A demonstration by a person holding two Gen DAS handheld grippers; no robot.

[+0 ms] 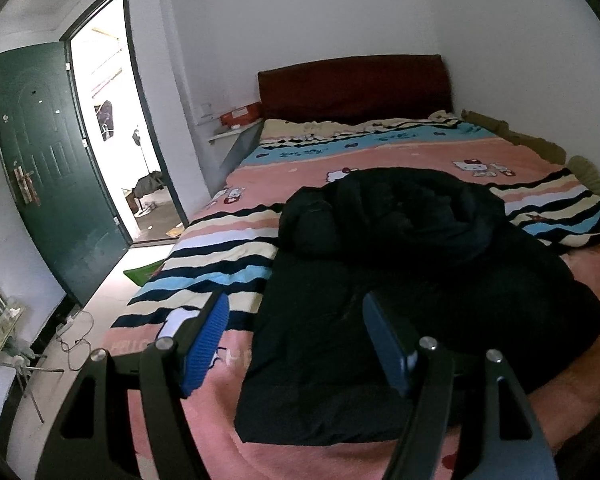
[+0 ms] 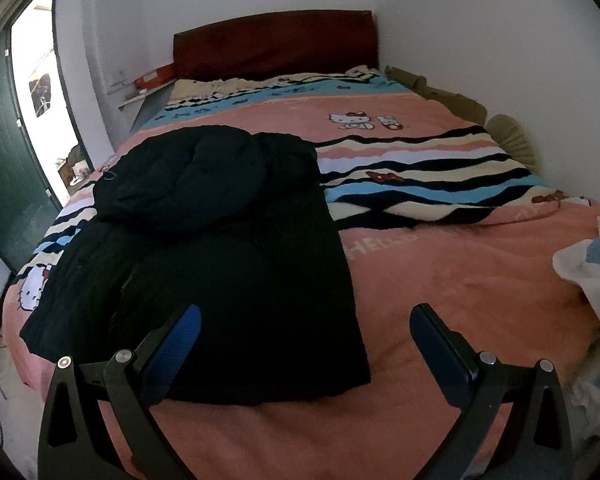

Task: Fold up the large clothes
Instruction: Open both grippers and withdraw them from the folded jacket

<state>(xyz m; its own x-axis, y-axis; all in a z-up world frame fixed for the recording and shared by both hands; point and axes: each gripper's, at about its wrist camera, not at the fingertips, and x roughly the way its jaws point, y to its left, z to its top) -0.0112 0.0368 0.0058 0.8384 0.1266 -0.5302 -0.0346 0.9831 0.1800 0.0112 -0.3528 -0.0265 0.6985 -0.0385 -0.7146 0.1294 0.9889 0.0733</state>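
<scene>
**Black coat half-folded on the bed, both pairs of jaws empty**

Nearest to us, the left gripper (image 1: 296,340) hangs above the coat's near left edge with its jaws standing wide and nothing between them. The right gripper (image 2: 306,344) is the same — jaws spread wide, empty, poised over the coat's near right corner.

Just beyond lies the black coat (image 2: 220,264), a bulky padded thing, spread on the pink blanket (image 2: 460,280) toward the bed's left side. Its lower body lies fairly flat and squared; farther up, the hood and upper part (image 1: 400,208) sit heaped in a puffy mound on top. A pale cloth (image 2: 580,268) rests at the bed's right edge, well apart from the coat. Farthest back stand the dark red headboard (image 1: 352,84) and the open green door (image 1: 52,168).

We judge the risk to be the padding: a pinch that takes only the top layer would let the lower layers slide — and the springy mound may unroll when the hem is lifted over it.
</scene>
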